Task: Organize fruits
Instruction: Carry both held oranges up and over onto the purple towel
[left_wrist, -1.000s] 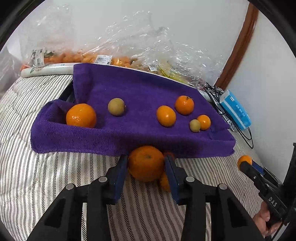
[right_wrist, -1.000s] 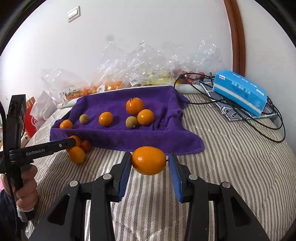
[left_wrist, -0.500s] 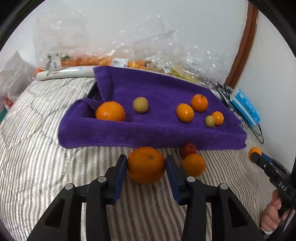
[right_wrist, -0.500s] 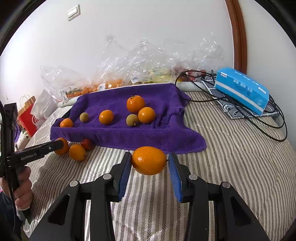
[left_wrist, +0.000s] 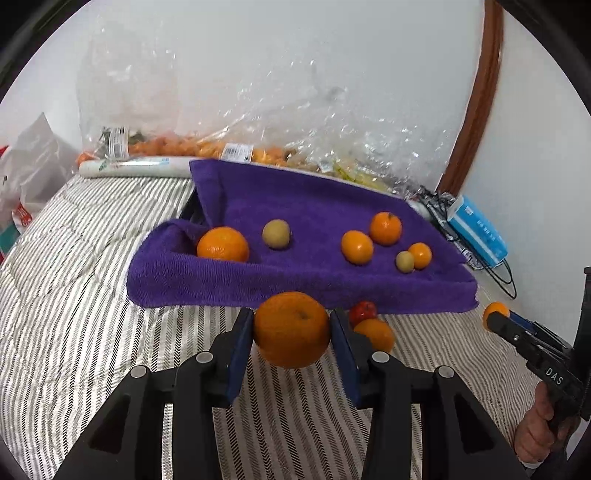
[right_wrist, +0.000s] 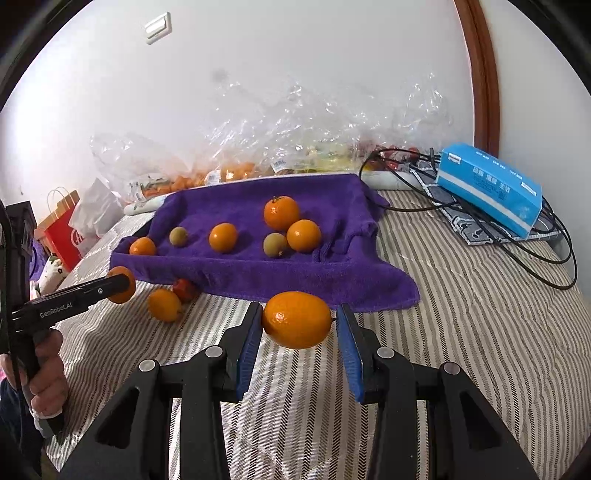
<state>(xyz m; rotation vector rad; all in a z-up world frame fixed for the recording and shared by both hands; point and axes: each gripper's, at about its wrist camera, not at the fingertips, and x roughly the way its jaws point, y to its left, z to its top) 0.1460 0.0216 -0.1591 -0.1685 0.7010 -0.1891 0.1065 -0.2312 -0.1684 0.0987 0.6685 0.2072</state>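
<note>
right tongs clamp orange crosswise (long axis level).

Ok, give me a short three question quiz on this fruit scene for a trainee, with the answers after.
1. True or false: both hand-held grippers are empty.
2. How many fruits lie on the purple towel?
3. Multiple choice: the red fruit lies A) on the towel, B) on the striped bedcover beside a loose orange, C) on the blue box.

Key
1. False. The left hand-held gripper clamps a large orange; the right hand-held gripper clamps a smaller orange.
2. Six: four orange, two greenish.
3. B.
</note>
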